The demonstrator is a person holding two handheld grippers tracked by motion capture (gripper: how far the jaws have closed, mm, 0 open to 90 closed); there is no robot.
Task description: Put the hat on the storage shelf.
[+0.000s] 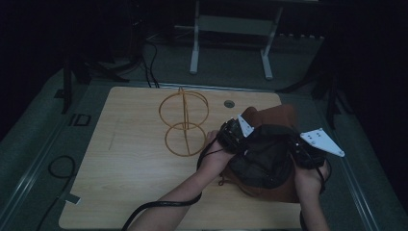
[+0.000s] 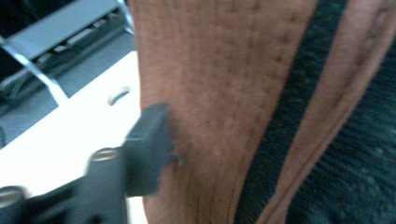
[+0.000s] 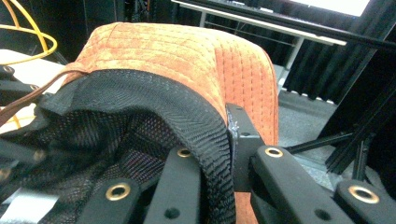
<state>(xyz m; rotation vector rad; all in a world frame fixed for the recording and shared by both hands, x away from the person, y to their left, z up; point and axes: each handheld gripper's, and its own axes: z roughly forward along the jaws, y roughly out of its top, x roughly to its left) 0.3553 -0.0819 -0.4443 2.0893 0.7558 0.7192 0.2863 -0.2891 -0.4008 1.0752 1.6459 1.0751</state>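
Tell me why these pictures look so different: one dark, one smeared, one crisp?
High view: dim and murky, the pale wooden table the one brighter patch. Left gripper view: smeared by motion, the black jaw blurred against the rust-orange stitched fabric hat, the tabletop washed out white. Right gripper view: the sharpest, the hat's black mesh lining crisp, with glare at the top edge.

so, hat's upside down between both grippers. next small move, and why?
Probably finish closing the left gripper on the brim. The right gripper already pinches the rim of the brown hat, one jaw inside the mesh lining, one outside. The left gripper's visible jaw lies beside the brim, grip unconfirmed, so lifting toward the wire stand looks premature.
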